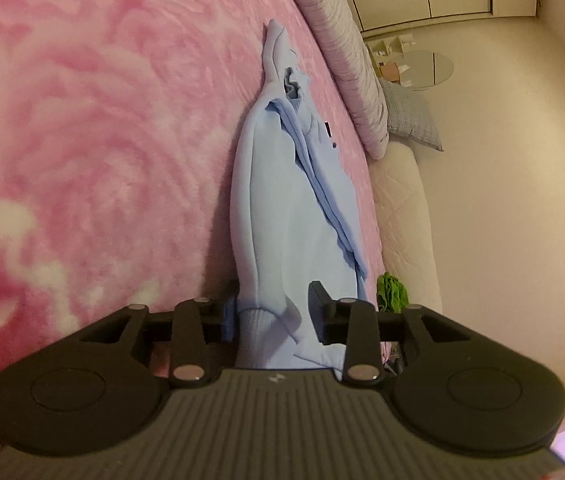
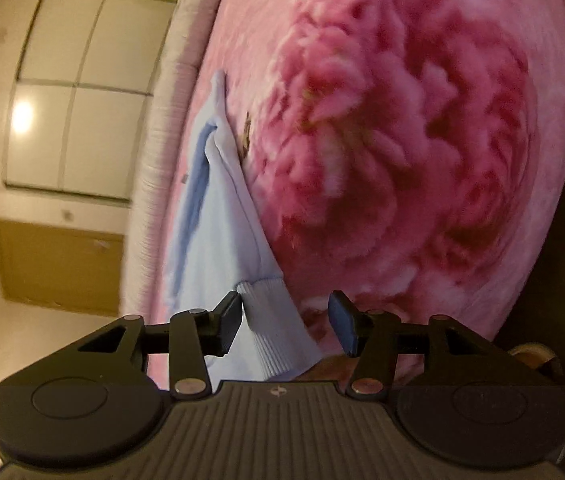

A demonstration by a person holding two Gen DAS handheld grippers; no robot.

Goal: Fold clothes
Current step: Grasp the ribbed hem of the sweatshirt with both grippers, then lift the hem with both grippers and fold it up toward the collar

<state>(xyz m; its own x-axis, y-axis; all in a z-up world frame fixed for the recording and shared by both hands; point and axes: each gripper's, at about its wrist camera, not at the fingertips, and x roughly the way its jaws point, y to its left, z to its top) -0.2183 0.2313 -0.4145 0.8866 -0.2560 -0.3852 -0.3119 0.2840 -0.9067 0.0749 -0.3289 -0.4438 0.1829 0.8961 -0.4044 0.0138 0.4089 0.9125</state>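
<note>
A light blue sweatshirt [image 1: 266,200] lies bunched in a long strip on a pink floral blanket [image 1: 82,120]. My left gripper [image 1: 273,304] is shut on the sweatshirt's ribbed hem end, and the cloth fills the gap between its pads. In the right wrist view the sweatshirt [image 2: 218,220] runs away from me across the blanket [image 2: 402,160]. A ribbed cuff [image 2: 278,328] hangs between the fingers of my right gripper [image 2: 284,304]. It touches the left pad only, with a clear gap to the right pad, so this gripper is open.
A striped bolster [image 1: 346,60] and a checked pillow [image 1: 410,116] line the bed's edge beside the sweatshirt. The quilted mattress side [image 1: 402,208] drops off there. A green cloth [image 1: 392,292] sits near my left gripper. White wardrobe doors [image 2: 70,92] stand beyond the bed.
</note>
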